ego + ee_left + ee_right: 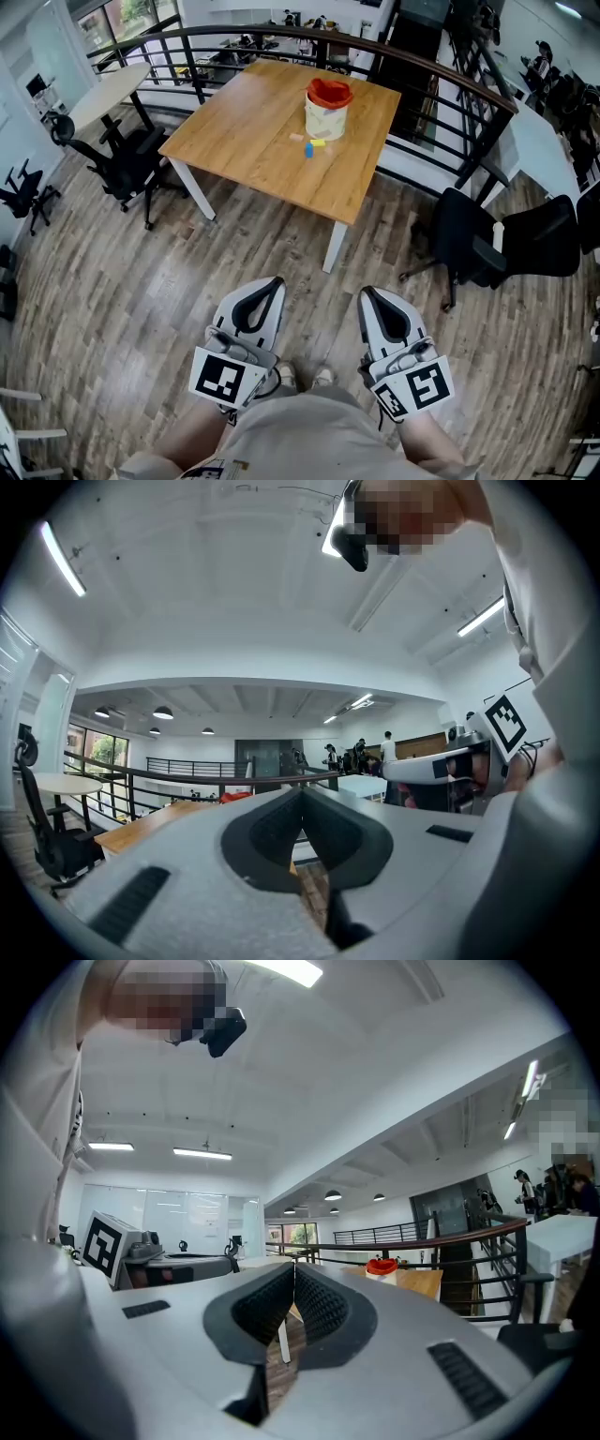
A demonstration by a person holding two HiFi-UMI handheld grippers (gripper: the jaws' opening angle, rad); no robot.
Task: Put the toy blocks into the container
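Note:
A cream container (326,111) with a red rim stands on the wooden table (253,122) far ahead of me. Three small toy blocks lie on the table by its base: a peach one (297,138), a yellow one (318,142) and a blue one (308,150). My left gripper (274,281) and right gripper (367,292) are held low over the floor near my body, far from the table. Both are shut with nothing between the jaws. In the right gripper view the container (382,1267) shows small beyond the closed jaws.
A black office chair (127,159) stands left of the table and another (483,239) to its right. A dark metal railing (441,80) runs behind the table. White tables (103,92) stand beyond it. Wood-plank floor (141,281) lies between me and the table.

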